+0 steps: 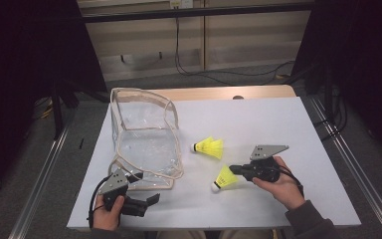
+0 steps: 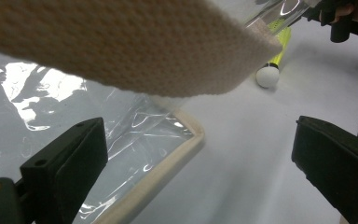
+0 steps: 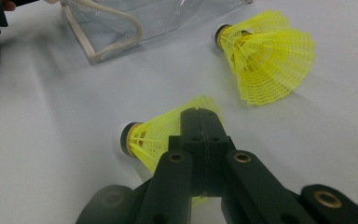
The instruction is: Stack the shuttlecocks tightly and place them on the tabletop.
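Shuttlecock (image 1: 224, 178), yellow mesh skirt with a white cork tip, lies near right on the table (image 1: 278, 124), its skirt pinched by the right gripper (image 1: 235, 170). Light, springy and crushable, it seems best held gently by the skirt's rim. The left gripper (image 1: 149, 203) gapes apart beside a clear pouch (image 1: 144, 139).

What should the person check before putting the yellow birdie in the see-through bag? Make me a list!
1. Right gripper shut on the near shuttlecock: ok, jaws pinch its yellow skirt.
2. Left gripper holding the clear bag: not ok, jaws stand open with the trimmed corner between them, unpressed.
3. Bag mouth open: cannot tell; it stands up but the opening is unclear.
4. Other shuttlecock out of the way: ok, it lies apart on the table, beside the bag.
5. Grip firm enough to lift: cannot tell.
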`<move>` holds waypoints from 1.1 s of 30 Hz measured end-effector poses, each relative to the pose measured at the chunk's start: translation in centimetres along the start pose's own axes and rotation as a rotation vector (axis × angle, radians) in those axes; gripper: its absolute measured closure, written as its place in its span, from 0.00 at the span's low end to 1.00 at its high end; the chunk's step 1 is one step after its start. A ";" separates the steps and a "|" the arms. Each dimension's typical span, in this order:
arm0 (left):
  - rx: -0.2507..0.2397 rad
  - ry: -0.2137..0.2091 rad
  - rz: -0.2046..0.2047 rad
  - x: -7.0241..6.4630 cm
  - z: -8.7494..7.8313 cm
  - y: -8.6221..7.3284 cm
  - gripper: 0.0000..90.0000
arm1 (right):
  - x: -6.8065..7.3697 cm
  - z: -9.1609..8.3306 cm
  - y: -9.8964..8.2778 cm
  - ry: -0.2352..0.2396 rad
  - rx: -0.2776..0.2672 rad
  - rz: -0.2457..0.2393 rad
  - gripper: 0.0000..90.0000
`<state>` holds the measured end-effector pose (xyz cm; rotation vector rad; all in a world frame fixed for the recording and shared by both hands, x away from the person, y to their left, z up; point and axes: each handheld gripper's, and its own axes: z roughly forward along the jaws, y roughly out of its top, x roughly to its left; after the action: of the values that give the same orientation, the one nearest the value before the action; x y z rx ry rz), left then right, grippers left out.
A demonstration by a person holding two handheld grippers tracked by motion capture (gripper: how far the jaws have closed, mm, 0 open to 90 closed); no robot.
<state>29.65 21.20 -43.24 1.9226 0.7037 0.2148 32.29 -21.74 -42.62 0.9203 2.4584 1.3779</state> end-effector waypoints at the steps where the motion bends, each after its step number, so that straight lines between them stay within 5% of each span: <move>1: 0.000 0.000 0.000 0.0 0.0 0.0 0.04 | 0.1 0.0 0.0 0.004 0.000 0.003 1.00; 33: -0.001 -0.001 0.001 0.0 0.0 0.0 0.04 | 1.8 -0.7 -1.0 -0.001 0.016 -0.040 1.00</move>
<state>29.64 21.15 -43.20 1.9221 0.7020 0.2140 30.14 -21.51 -42.80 0.8697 2.4768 1.3462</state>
